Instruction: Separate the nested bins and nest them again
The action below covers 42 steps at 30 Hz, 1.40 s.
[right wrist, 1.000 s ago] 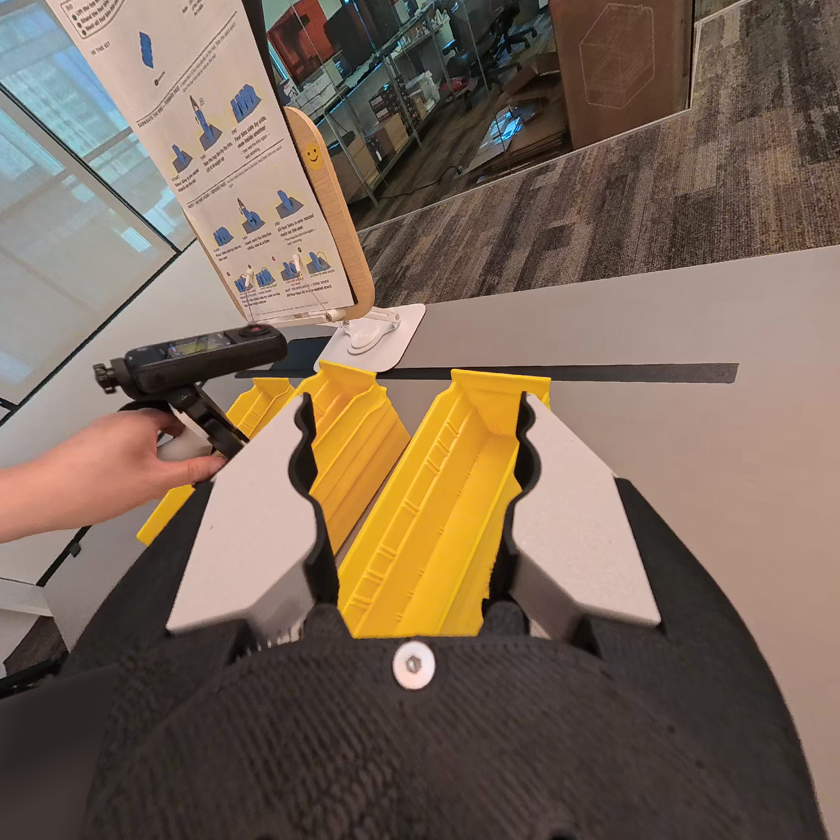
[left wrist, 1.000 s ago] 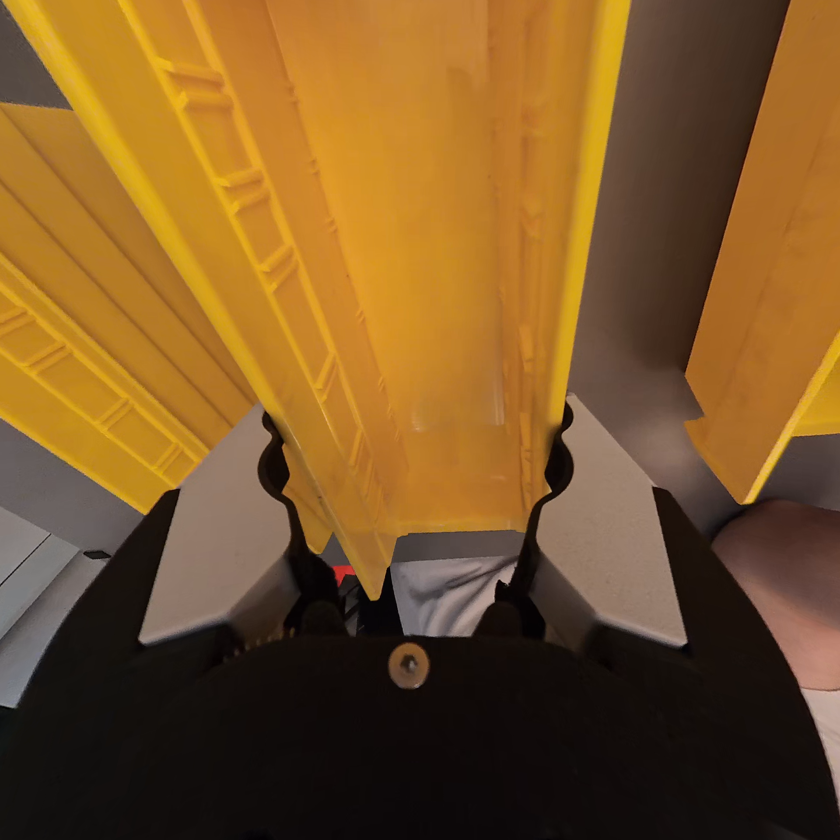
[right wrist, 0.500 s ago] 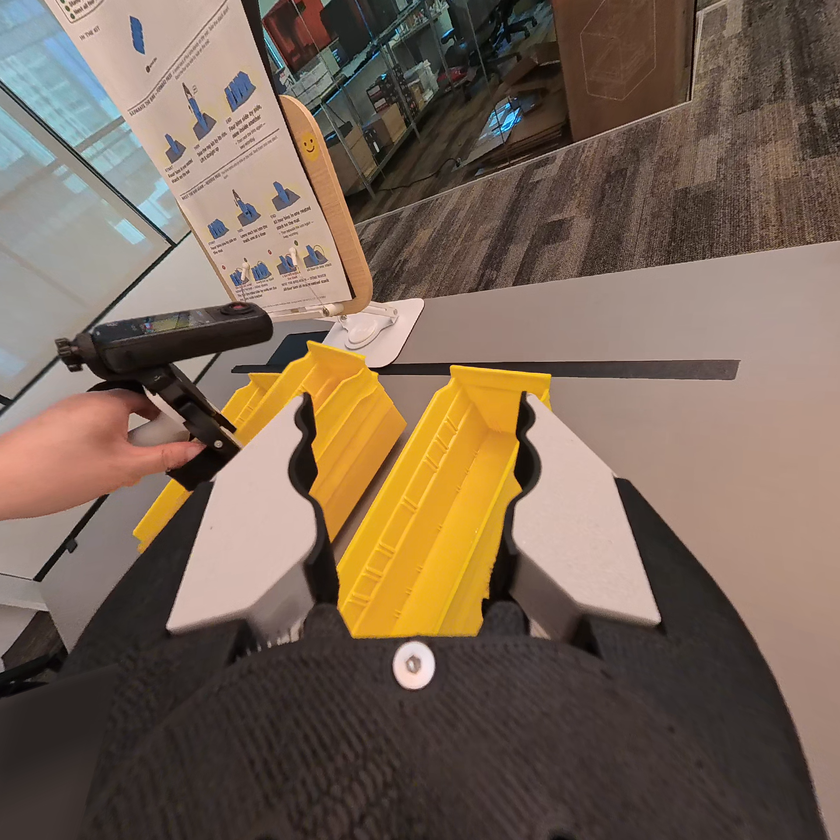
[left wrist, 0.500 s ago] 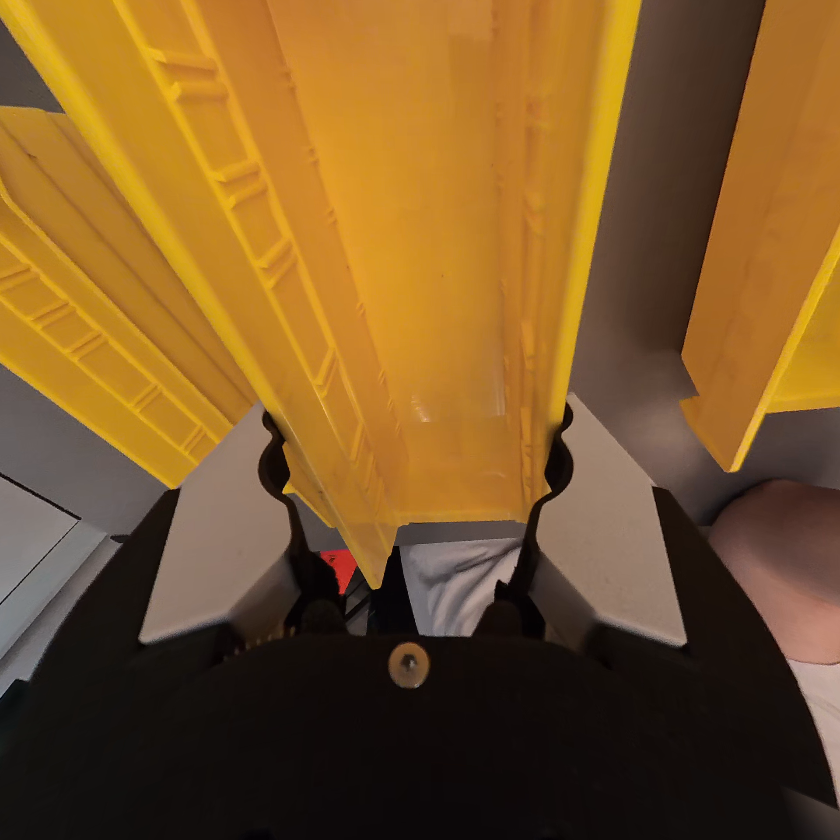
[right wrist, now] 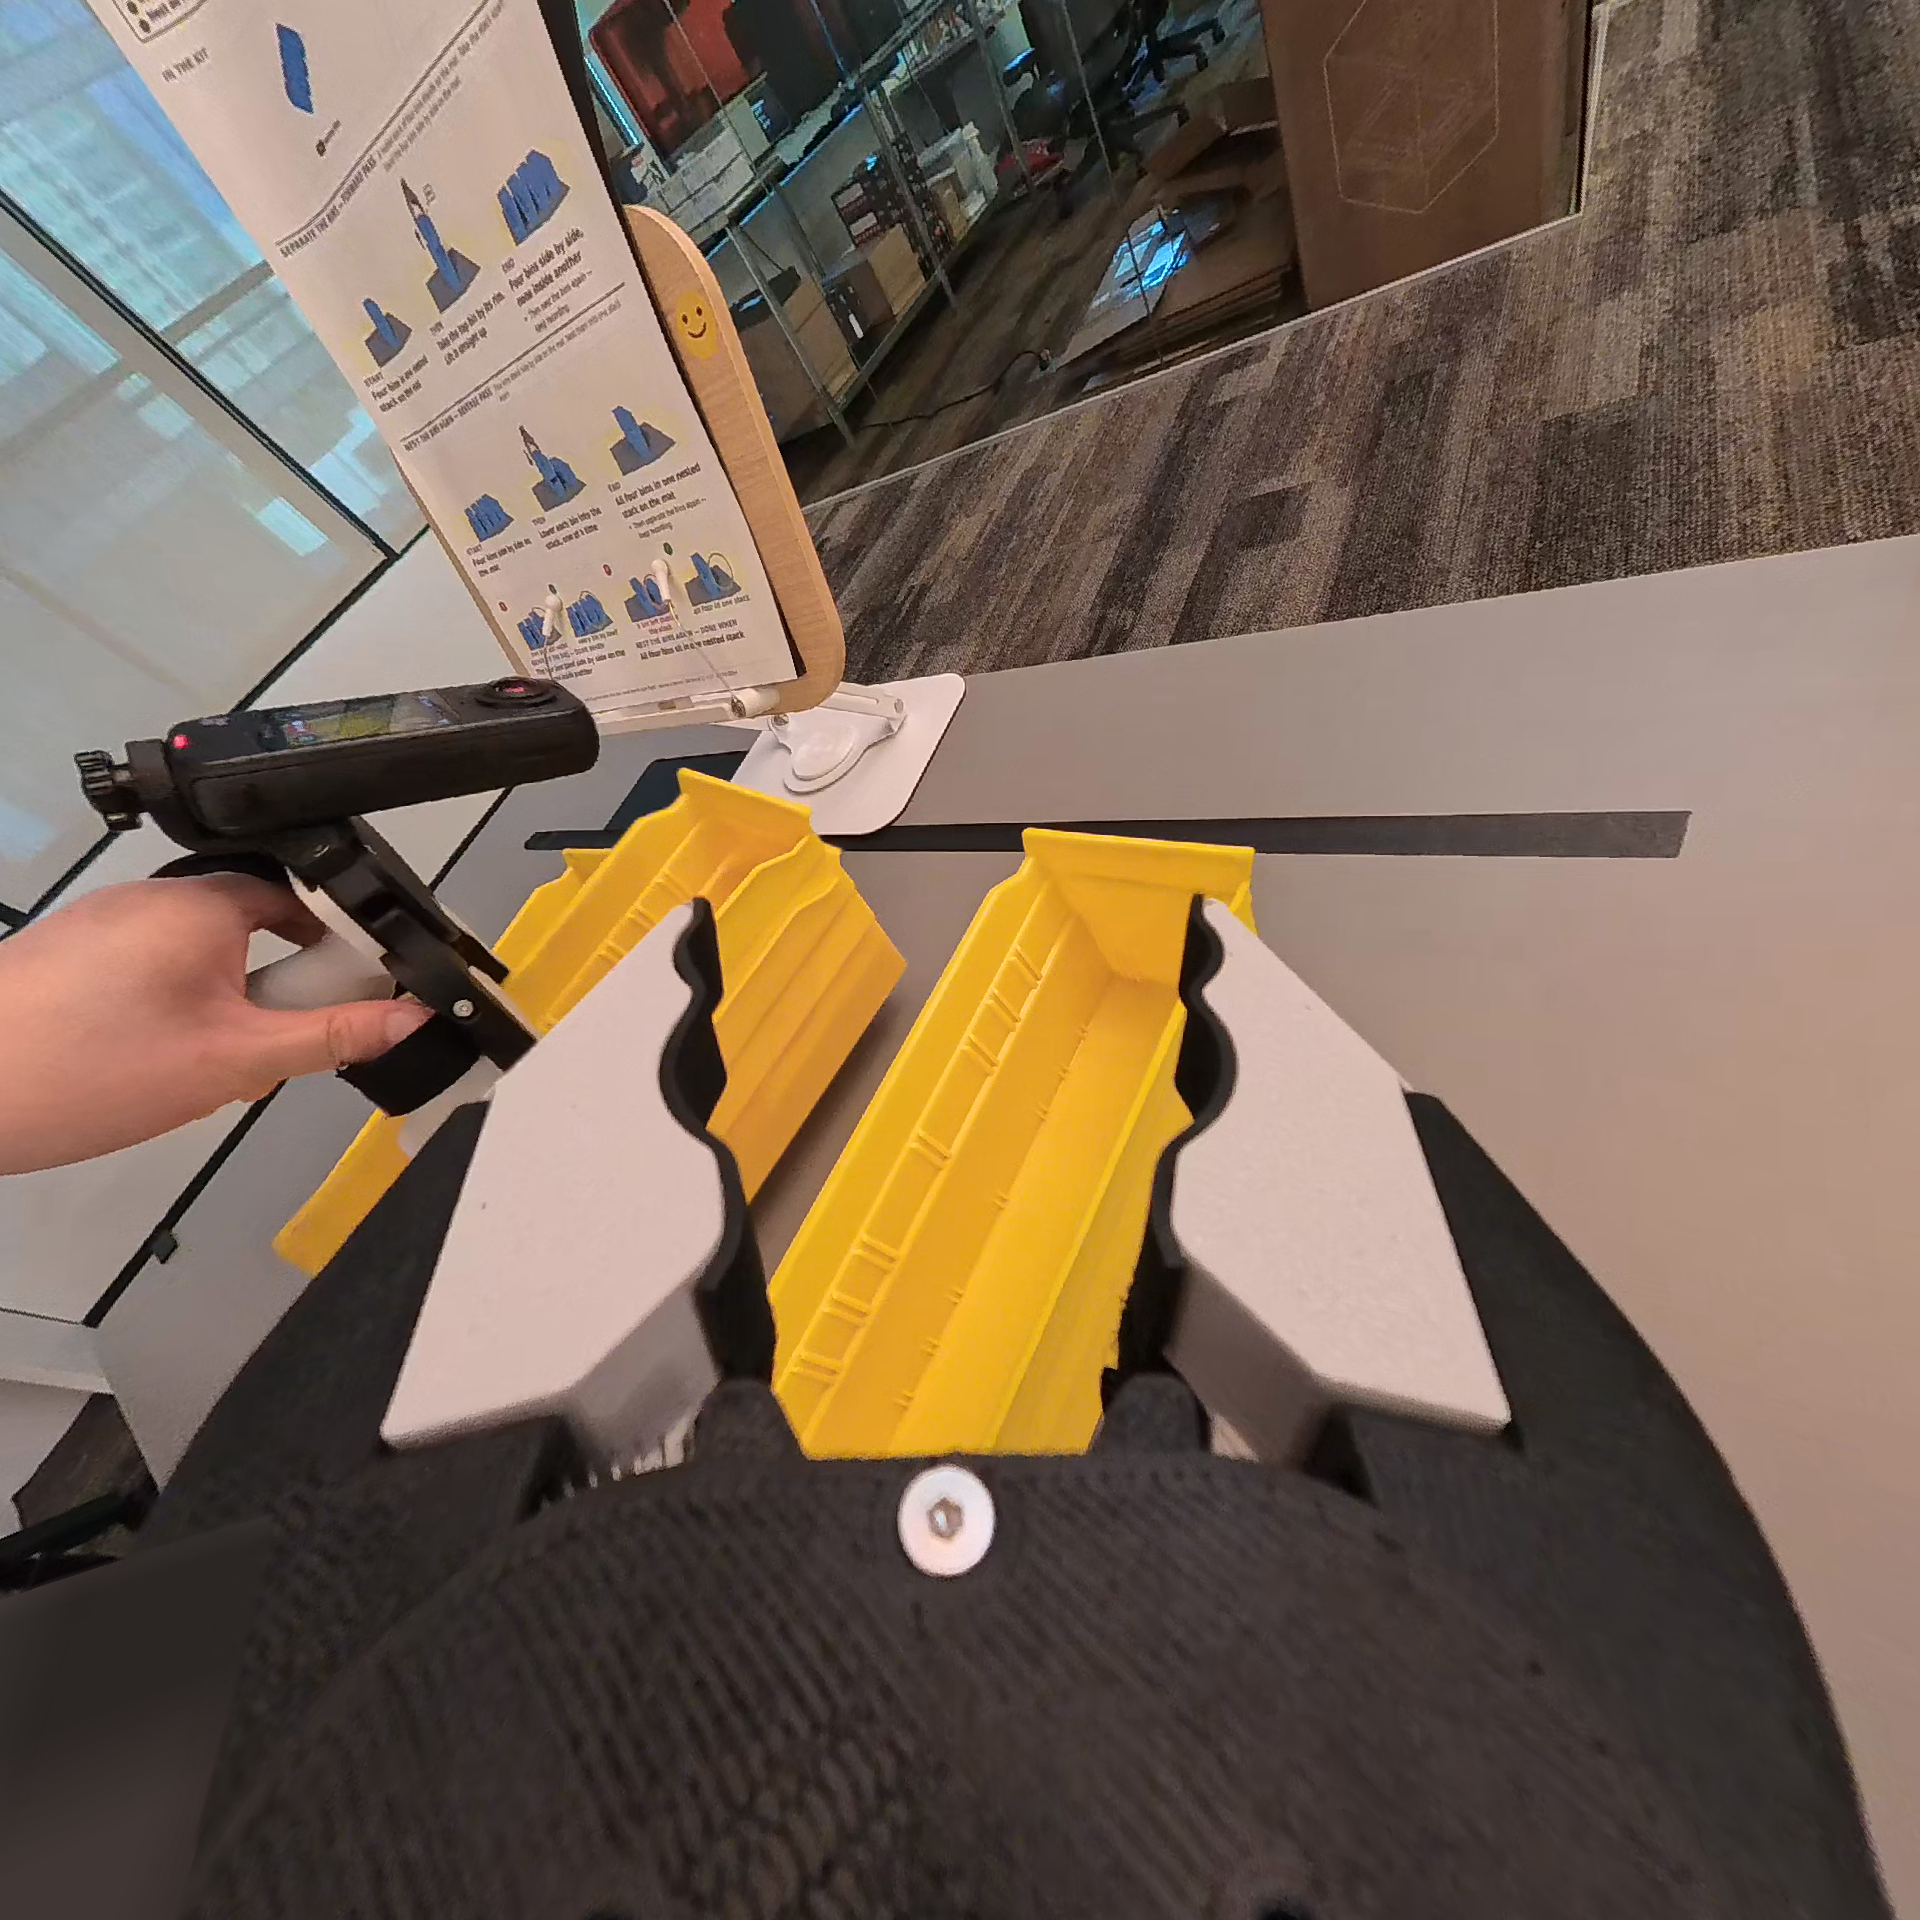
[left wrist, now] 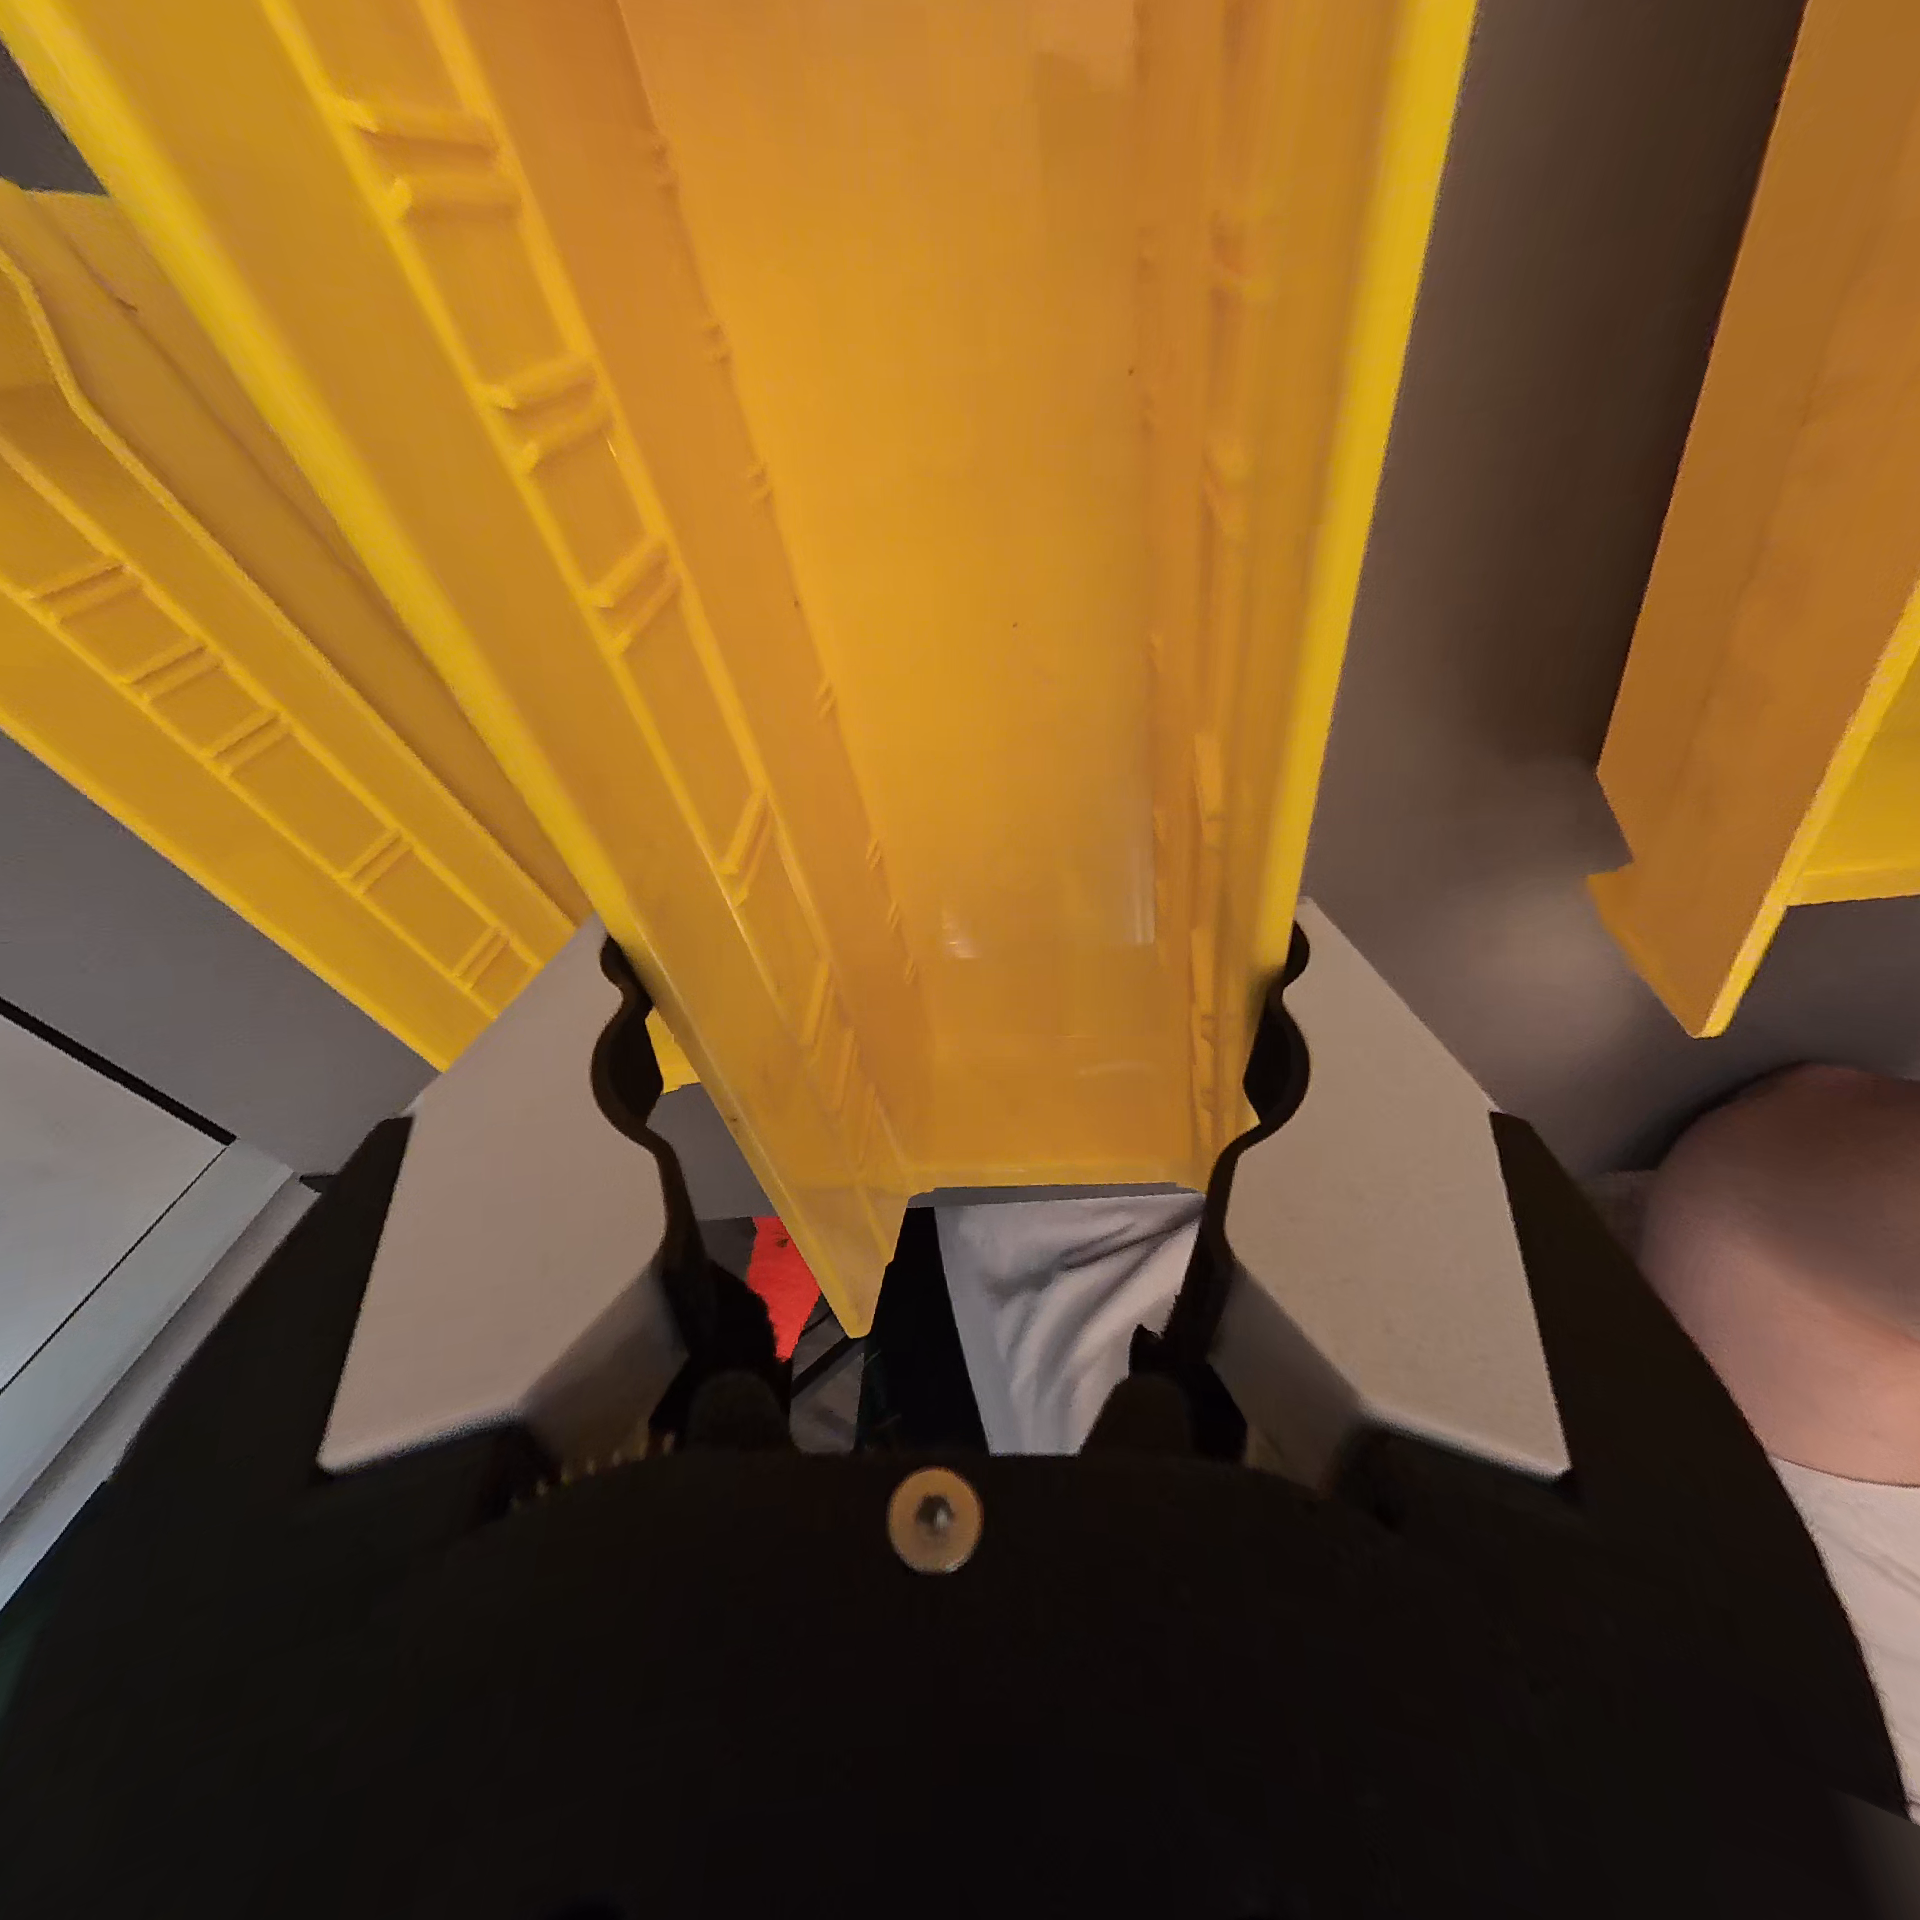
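Here, hollow yellow bins, unfilled

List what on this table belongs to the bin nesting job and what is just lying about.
Job:
- yellow bin gripped by the left gripper
- neighbouring yellow bin
- yellow bin lying on the table ahead of the right gripper

Lying about:
- instruction sheet on its white stand
- black tape strip
- cardboard box on the floor behind
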{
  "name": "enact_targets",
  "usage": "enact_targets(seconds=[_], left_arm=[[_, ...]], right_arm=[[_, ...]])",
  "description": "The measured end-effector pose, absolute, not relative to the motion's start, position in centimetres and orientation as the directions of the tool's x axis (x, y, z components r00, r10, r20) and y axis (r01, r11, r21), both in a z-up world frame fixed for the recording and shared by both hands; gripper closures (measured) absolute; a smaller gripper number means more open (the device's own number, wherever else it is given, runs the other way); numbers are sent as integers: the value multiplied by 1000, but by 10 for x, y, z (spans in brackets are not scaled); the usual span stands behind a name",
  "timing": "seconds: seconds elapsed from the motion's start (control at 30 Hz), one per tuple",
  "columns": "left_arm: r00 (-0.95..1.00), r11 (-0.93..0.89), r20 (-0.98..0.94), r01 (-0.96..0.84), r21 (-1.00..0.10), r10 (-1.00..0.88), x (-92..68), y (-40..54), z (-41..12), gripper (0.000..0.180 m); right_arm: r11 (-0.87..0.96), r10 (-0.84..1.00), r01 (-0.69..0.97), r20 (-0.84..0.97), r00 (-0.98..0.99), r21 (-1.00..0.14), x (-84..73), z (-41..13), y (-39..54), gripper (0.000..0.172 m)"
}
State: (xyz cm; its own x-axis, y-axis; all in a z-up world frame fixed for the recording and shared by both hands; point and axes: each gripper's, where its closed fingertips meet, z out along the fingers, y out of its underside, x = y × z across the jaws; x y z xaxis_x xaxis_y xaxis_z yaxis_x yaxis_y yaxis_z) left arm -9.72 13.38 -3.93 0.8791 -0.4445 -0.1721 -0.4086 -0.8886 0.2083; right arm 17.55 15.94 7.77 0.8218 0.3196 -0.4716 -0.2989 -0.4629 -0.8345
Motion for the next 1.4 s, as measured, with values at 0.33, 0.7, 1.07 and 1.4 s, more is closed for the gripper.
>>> enact_targets(seconds=[0.33,0.7,1.07,1.4], left_arm=[[884,-884,-139,-410,224,-445,-94,130,-41,64],[842,-857,-195,-457,239,-503,-93,134,-40,64],[826,-850,-217,-478,221,-521,-98,144,-29,64],[808,-827,-209,-496,265,-551,-105,140,-41,65]], right_arm=[[-472,321,-296,-475,819,-830,173,75,161,83],[-506,337,-263,-469,816,-821,161,68,165,83],[-543,550,-57,-406,730,-838,109,62,154,104],[-22,963,393,87,255,-919,3,72,73,146]])
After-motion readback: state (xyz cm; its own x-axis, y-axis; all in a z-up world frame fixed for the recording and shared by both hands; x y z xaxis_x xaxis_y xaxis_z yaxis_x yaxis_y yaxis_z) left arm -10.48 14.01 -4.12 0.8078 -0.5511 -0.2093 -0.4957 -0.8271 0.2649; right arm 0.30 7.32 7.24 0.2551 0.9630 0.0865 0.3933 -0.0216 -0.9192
